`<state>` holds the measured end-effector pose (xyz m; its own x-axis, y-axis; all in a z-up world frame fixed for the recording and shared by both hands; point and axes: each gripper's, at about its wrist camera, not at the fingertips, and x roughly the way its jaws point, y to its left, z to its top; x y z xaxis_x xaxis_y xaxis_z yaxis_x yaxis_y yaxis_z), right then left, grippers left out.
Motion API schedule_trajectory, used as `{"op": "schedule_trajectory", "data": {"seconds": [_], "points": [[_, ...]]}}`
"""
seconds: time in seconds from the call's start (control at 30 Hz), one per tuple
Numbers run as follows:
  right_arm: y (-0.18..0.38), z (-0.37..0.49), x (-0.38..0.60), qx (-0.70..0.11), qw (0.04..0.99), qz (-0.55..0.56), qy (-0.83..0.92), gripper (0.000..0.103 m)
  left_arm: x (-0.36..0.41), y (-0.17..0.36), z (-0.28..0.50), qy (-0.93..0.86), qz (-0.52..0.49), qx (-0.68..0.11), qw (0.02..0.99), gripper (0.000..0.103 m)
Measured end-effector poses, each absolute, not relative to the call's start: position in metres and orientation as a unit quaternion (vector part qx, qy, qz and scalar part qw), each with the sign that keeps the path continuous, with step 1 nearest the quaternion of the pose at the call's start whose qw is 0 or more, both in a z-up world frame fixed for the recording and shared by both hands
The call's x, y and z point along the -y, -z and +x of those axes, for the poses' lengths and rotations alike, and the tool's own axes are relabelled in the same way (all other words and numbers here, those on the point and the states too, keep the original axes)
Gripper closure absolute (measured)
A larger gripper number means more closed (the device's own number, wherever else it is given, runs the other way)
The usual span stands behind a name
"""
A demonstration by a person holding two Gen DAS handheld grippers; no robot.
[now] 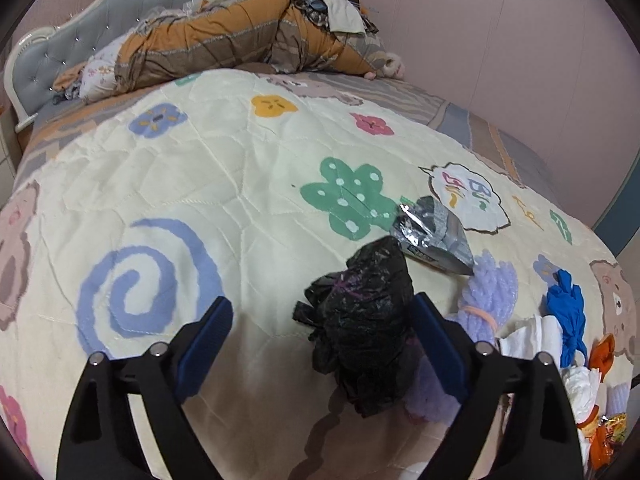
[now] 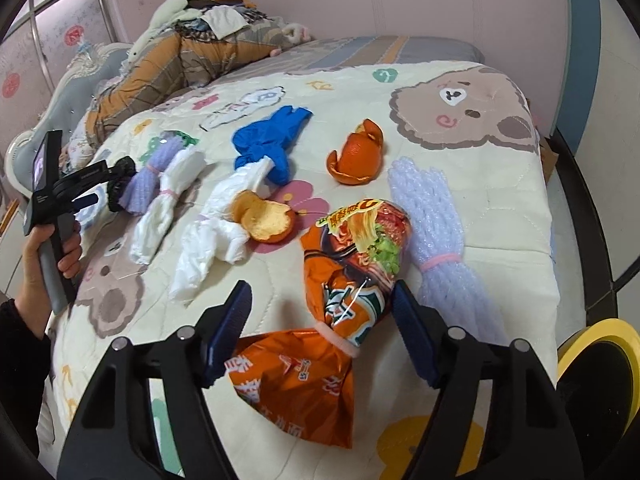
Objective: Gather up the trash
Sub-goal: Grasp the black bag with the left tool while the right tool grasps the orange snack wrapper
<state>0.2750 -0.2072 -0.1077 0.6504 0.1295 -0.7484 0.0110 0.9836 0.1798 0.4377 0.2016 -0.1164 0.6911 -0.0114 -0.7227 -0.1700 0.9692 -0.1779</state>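
On the cream quilt lies a crumpled black plastic bag between the fingers of my left gripper. It sits close against the right pad and well clear of the left one, so the jaws stand open. My right gripper is open around the tied neck of an orange noodle wrapper. The right pad is next to the wrapper and the left pad is apart from it.
Other litter on the quilt: a silver foil wrapper, purple foam nets, a blue glove, orange peels, white plastic bags. A yellow-rimmed round container stands beside the bed. A hand holds the left gripper's handle. Bedding is piled by the headboard.
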Motion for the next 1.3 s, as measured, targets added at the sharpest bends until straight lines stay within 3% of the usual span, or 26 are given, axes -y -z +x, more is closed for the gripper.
{"op": "schedule_trajectory", "data": {"seconds": [0.13, 0.23, 0.37, 0.57, 1.3], "points": [[0.111, 0.279, 0.203, -0.420, 0.904, 0.072, -0.025, 0.040, -0.189, 0.124, 0.442, -0.018, -0.102, -0.403, 0.909, 0.034], [0.115, 0.281, 0.202, -0.423, 0.904, 0.059, -0.013, 0.045, -0.180, 0.127, 0.444, 0.001, -0.091, -0.411, 0.907, 0.056], [0.117, 0.281, 0.204, -0.416, 0.908, 0.055, 0.002, 0.062, -0.179, 0.127, 0.442, 0.003, -0.095, -0.408, 0.908, 0.067], [0.111, 0.274, 0.206, -0.404, 0.913, 0.057, -0.007, 0.067, -0.185, 0.112, 0.427, -0.004, -0.107, -0.390, 0.915, 0.069], [0.051, 0.212, 0.205, -0.344, 0.930, 0.098, -0.083, 0.068, -0.189, 0.050, 0.305, 0.011, -0.114, -0.332, 0.936, 0.069]]}}
